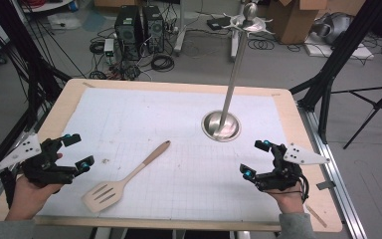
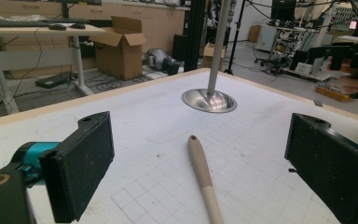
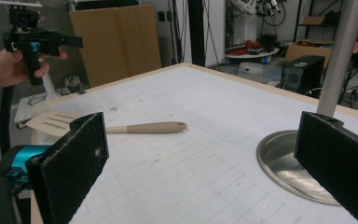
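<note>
Nothing picked up yet. Wooden slotted spatula (image 1: 124,179) lying flat on the gridded white mat (image 1: 179,134) of the table (image 1: 62,102), blade toward the near edge, handle angled up toward the steel stand (image 1: 231,79) with its round base and hooked top. Looks like early going: spatula untouched, hooks at the top of the stand bare, and any lifting or hanging entirely left to do, judging by the layout.

Left gripper (image 1: 78,150) held above the table's near left corner, near the spatula blade but apart from it, jaws spread wide with nothing between them; handle end seen between those jaws in the left gripper view (image 2: 204,179), farther off on the mat. Right gripper (image 1: 256,158) held at the near right, well apart from the spatula, just this side of the stand's base, jaws likewise spread and empty.

No brand, label or legible writing found on the spatula, the stand, the mat or the grippers; cardboard boxes (image 2: 119,46) on the floor behind too blurred to read.
</note>
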